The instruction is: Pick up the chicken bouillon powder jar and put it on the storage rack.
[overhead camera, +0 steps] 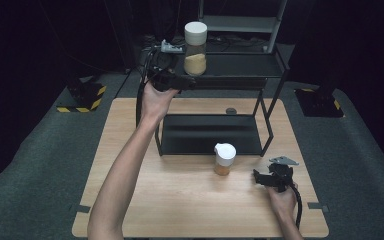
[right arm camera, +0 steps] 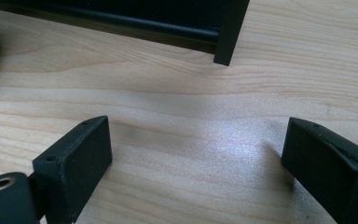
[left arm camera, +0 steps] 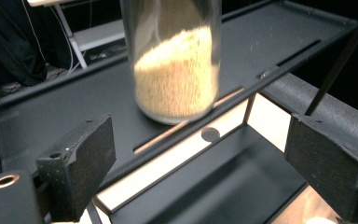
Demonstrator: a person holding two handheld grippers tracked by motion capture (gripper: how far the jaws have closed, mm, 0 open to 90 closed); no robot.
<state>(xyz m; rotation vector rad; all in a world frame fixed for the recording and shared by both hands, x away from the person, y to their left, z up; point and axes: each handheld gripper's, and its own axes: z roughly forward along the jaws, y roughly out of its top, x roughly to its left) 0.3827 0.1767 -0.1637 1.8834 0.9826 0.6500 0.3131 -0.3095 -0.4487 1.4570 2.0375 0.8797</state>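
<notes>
A: Left tool [overhead camera: 189, 83] status?
B: Released, jaws wide, nothing between the pads. Sits upper centre of the high view, just short of the tall jar [overhead camera: 195, 48] on the rack's top shelf [overhead camera: 240, 65].
A: Right tool [overhead camera: 258, 177]?
B: Also released, low over the table [overhead camera: 180, 200], lower right. Small jar [overhead camera: 224, 159] stands centre frame, apart from it.
</notes>
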